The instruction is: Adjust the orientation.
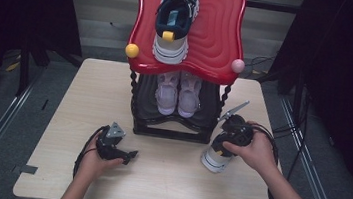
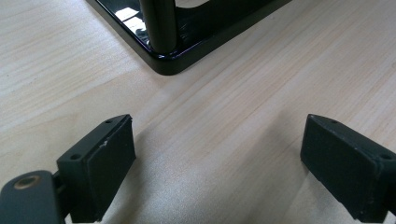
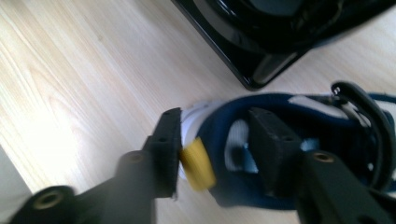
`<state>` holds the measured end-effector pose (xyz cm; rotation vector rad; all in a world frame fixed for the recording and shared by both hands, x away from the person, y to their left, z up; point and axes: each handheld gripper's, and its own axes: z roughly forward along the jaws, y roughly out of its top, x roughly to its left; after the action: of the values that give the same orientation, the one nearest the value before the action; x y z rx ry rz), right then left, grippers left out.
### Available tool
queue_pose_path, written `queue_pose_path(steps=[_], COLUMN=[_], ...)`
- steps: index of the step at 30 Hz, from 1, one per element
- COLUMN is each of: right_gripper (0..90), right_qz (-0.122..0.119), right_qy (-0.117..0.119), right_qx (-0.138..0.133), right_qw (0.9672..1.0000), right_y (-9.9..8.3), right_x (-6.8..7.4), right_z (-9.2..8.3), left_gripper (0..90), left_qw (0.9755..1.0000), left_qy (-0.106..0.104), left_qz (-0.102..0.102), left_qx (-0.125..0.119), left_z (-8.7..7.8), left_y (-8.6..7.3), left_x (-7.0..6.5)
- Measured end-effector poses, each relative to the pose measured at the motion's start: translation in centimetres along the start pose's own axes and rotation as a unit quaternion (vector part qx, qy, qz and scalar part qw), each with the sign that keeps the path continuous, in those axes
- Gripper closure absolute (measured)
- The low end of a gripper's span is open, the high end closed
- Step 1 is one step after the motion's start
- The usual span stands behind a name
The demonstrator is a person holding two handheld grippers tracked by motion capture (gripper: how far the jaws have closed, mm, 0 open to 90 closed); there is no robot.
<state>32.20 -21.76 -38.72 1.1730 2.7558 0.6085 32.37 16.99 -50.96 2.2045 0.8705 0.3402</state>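
navy sneaker (image 1: 216,157) is held at the heel collar by right gripper (image 3: 215,154), jaws closed on it, on the table (image 1: 170,184) beside the shoe rack (image 1: 171,124). left gripper (image 2: 217,158) is rested wide open, empty. shoe judged light, collar soft; firmer hold expected at the heel.

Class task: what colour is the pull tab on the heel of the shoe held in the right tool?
Yellow pull tab, clearest in the right gripper view.

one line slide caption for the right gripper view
Right gripper clamps the heel collar of a navy sneaker beside the black rack base.
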Motion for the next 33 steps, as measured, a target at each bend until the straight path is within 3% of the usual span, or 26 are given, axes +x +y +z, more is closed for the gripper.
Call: queue_pose_path(steps=[13, 21, 33], right_gripper=[54.0, 55.0, 57.9], right_qz=[-0.012, -0.032, -0.031], right_qy=[0.014, 0.008, 0.017], right_qx=[0.075, 0.090, 0.118], right_qw=[0.9970, 0.9954, 0.9924], right_y=[1.1, 1.4, 1.0], right_x=[-0.6, -0.6, 0.1], right_z=[1.1, 1.8, 3.1], left_gripper=[9.3, 9.2, 9.2], left_qw=[1.0000, 1.0000, 1.0000], left_qy=[-0.001, -0.002, -0.002], left_qz=[0.001, 0.001, 0.002], left_qx=[0.000, 0.000, 0.000], left_z=[0.0, 0.0, 0.0], left_y=[0.0, 0.0, 0.0], left_x=[0.0, 0.1, 0.1])
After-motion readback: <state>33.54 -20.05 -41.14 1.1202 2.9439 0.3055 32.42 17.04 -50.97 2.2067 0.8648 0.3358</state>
